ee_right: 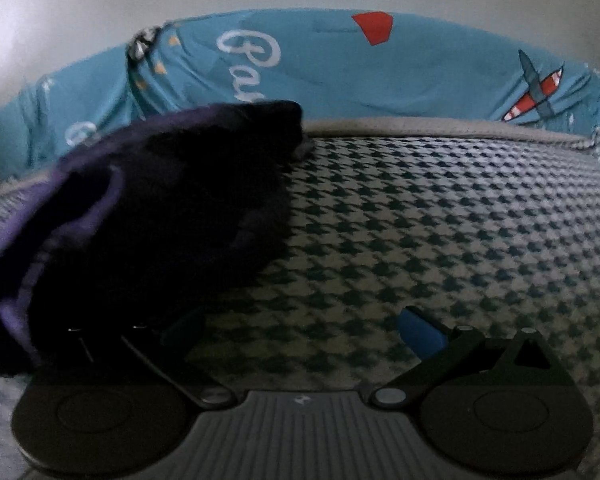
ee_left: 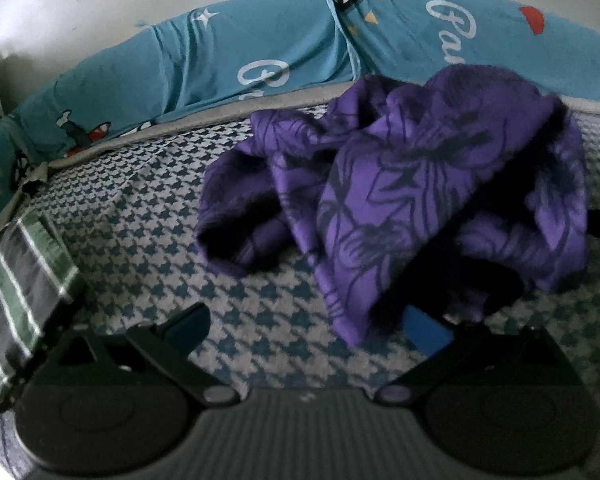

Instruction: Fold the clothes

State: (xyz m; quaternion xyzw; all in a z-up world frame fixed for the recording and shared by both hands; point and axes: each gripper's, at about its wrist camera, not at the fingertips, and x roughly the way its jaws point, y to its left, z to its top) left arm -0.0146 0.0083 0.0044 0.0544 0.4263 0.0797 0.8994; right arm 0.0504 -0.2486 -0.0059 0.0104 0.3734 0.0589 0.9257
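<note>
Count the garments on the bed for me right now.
2: a crumpled purple garment mid-bed, ahead of the left hand-held gripper, and a striped green garment at the left edge. More may lie out of view.

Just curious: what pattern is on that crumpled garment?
Purple garment with dark, flower-like line print; clearest in the left wrist view.

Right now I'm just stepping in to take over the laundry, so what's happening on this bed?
A person holds a claw in each hand over a houndstooth bedcover. A crumpled purple floral garment lies heaped on it, not yet folded. The left claw is open, its right finger at the garment's near edge, gripping nothing. The right claw is also open, with the garment to its left. A striped green cloth lies at the left, and blue printed bedding runs along the back.
</note>
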